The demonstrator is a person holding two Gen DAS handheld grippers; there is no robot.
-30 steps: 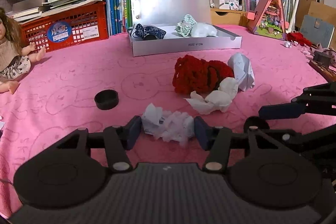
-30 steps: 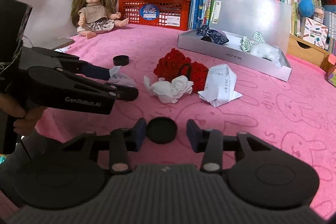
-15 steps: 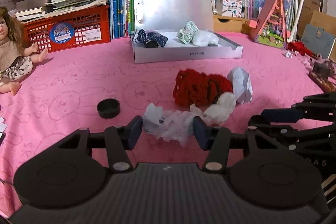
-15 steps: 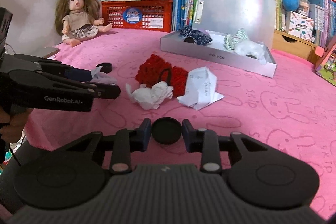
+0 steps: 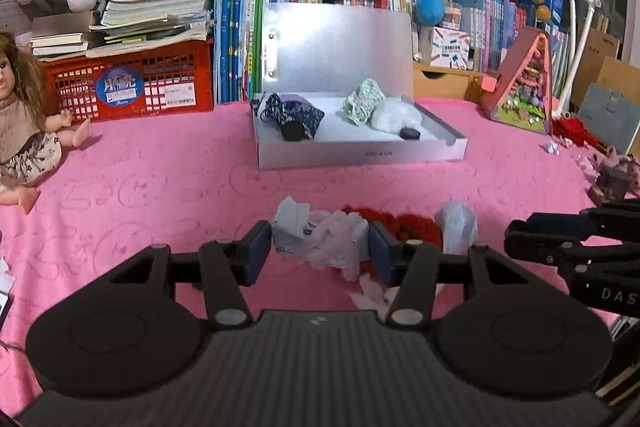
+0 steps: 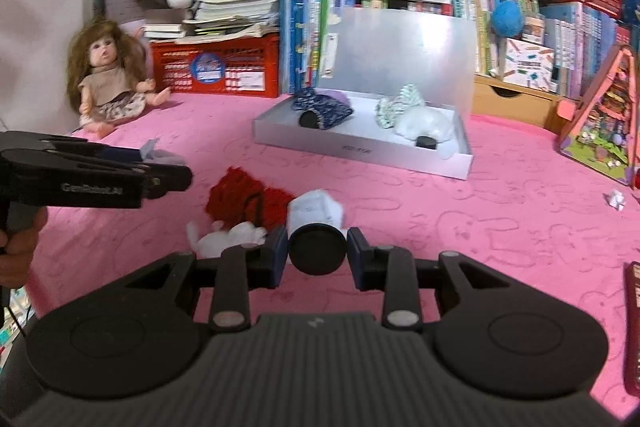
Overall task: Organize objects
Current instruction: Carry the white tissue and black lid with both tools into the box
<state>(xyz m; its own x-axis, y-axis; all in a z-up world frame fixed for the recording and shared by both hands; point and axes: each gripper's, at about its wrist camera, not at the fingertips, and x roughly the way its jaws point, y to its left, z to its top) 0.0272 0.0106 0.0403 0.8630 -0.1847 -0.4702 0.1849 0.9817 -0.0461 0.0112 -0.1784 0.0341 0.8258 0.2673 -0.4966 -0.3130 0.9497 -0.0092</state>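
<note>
My left gripper (image 5: 320, 249) is shut on a crumpled white plastic wrapper (image 5: 320, 235) and holds it above the pink table. My right gripper (image 6: 318, 253) is shut on a black round cap (image 6: 317, 248), also lifted. The open silver box (image 5: 360, 151) stands at the back; inside lie a dark patterned pouch (image 5: 294, 117), a green-white cloth (image 5: 362, 101), a white wad and a black cap (image 5: 410, 133). A red knitted item (image 6: 244, 197), a white tissue wad (image 6: 228, 241) and folded white paper (image 6: 316, 209) lie on the table below the grippers.
A doll (image 6: 108, 79) sits at the left by a red crate (image 5: 128, 87) stacked with books. Books and plush toys line the back. A pink toy house (image 5: 520, 79) stands right. The pink cloth (image 5: 160, 187) covers the table.
Both grippers have lifted with their loads and moved forward toward the silver box. The small black cap at the left has dropped out of the left wrist view.
</note>
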